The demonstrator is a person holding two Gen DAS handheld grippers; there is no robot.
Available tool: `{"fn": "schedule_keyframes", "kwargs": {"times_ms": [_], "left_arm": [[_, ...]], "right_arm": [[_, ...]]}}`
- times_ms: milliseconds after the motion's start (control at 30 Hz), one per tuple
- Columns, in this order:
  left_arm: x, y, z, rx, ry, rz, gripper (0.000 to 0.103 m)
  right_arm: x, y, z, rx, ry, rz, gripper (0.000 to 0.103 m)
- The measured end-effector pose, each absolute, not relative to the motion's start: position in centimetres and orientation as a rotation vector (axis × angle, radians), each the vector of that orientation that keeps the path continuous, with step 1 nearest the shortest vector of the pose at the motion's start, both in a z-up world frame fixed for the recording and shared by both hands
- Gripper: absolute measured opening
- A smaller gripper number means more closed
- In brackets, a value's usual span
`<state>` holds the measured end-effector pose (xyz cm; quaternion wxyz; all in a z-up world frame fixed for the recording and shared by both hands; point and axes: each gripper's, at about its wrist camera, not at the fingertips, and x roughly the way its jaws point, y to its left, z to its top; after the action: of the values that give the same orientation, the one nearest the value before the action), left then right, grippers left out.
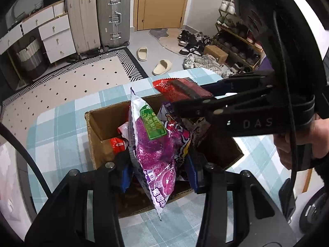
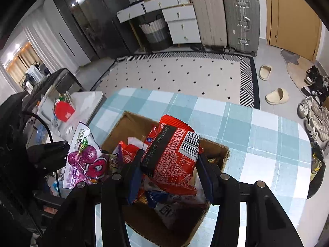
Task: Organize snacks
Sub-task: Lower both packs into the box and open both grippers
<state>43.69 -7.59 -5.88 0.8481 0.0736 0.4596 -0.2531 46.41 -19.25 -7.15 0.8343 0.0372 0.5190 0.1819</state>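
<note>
A: What are the tongs gripping?

B: The left gripper is clamping a glossy purple plastic candy bag, its blue pads pinching the crinkled pouch, which is standing on edge between them. The right gripper is squeezing a shiny red foil snack packet with a serrated seal and a white barcode label.

A: And what is lying under them?

B: Both are hanging over an open brown corrugated cardboard box, which is sitting on a table draped in a soft teal-and-white checked cloth. More crumpled wrappers are filling the box just beneath the right jaws.

A: Is anything crowding them?

B: The right tool is crossing just beyond the left one's tips, so the two packets are nearly touching.
</note>
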Motion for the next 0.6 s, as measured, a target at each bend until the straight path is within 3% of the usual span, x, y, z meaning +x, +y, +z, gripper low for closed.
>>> {"fn": "schedule_keyframes", "kwargs": {"times_ms": [200, 600], "left_arm": [[44.9, -7.7, -6.7, 0.145, 1.033, -0.508, 0.042], [44.5, -6.3, -4.5, 0.144, 0.971, -0.466, 0.058]], "right_arm": [[46.9, -19.1, -8.0, 0.073, 1.113, 0.381, 0.05], [45.8, -19.4, -6.4, 0.074, 1.069, 0.392, 0.053]]}}
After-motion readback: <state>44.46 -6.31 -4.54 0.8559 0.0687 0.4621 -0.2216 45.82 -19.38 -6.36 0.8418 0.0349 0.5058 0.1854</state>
